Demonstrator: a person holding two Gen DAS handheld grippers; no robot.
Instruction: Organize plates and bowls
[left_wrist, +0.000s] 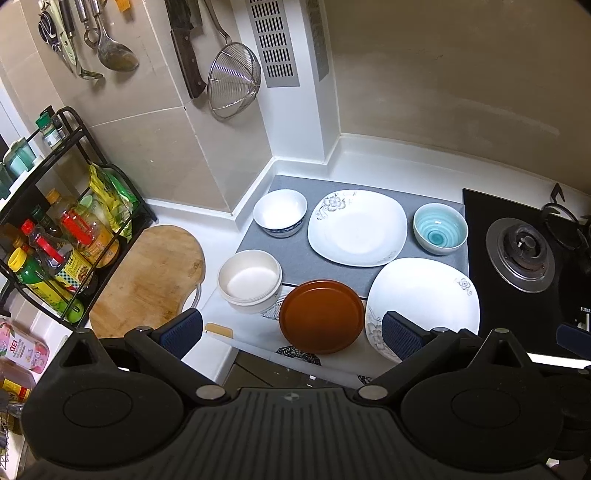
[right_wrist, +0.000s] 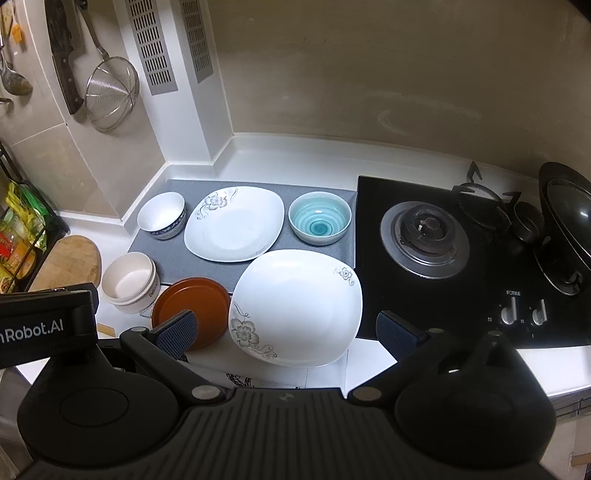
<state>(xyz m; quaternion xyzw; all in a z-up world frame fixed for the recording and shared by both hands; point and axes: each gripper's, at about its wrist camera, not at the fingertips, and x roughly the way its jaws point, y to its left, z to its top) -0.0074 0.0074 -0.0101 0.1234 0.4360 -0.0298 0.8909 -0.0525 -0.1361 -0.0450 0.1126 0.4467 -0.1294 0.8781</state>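
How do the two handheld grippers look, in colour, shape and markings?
Both the left gripper and the right gripper have black bodies with round housings, a ribbed grey centre panel, silver pivot pins, and dark blue textured finger pads. White "Robot.AI" lettering shows on the left one's side.

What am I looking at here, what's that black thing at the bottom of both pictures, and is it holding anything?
Those are two hand-held claws, each with a camera looking along its two fingers. One picture comes from the left claw, the other from the right claw. Both are open and hold nothing.

On the kitchen counter lie two white flowered plates, the far one on a grey mat and the near one partly on it, a brown plate, a blue-rimmed bowl, a teal bowl and a cream bowl. A gas stove sits to the right.
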